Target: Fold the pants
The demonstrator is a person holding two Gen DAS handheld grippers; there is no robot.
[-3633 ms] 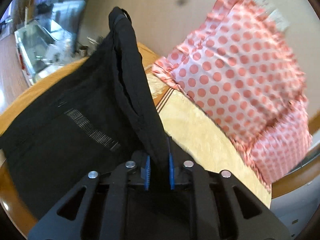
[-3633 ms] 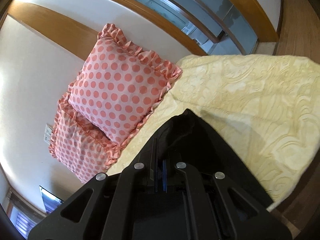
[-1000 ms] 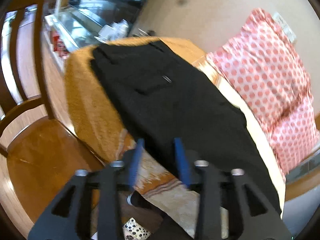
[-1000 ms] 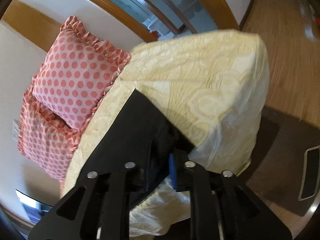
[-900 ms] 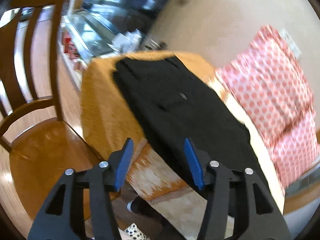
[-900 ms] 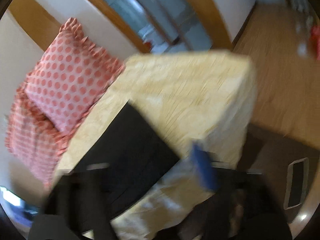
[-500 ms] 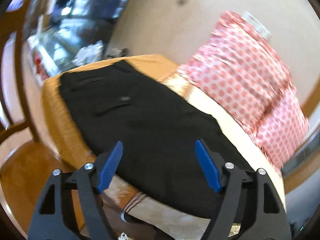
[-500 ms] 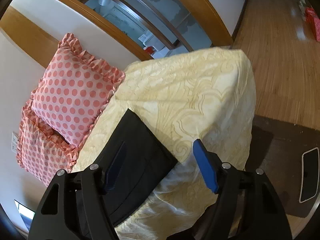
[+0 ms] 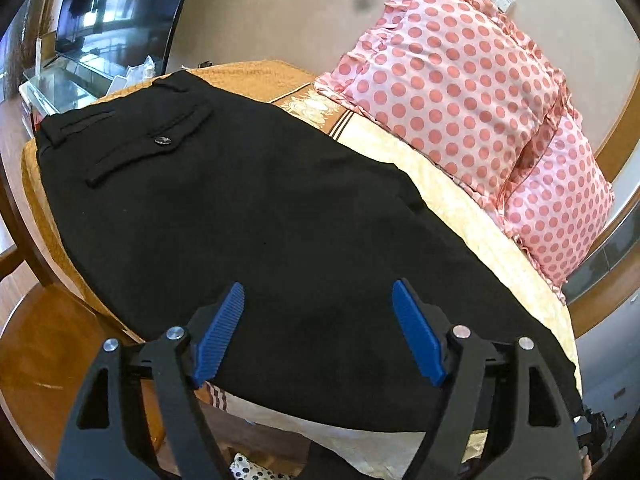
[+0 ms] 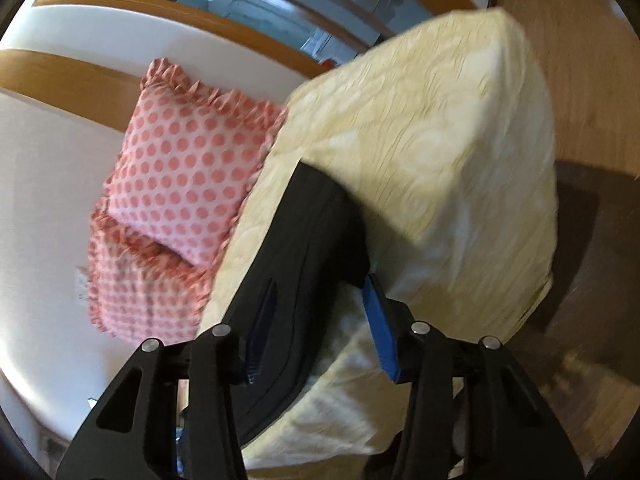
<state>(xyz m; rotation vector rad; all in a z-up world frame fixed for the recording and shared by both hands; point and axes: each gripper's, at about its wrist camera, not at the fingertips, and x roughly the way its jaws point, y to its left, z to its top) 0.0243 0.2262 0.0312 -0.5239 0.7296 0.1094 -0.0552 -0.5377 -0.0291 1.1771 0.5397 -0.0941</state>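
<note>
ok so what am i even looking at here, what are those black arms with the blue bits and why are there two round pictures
Each round picture comes from a fisheye camera mounted on a handheld two-finger tool; a person holds one in each hand. The black arms with blue pads are the tool's own fingers. The left view shows the left tool, jaws wide open and holding nothing, above black pants laid flat on a yellow bedcover, with pink dotted pillows behind. The right view shows the right tool, also open, its fingers either side of the pants' leg end at the bed's edge, not gripping it.
</note>
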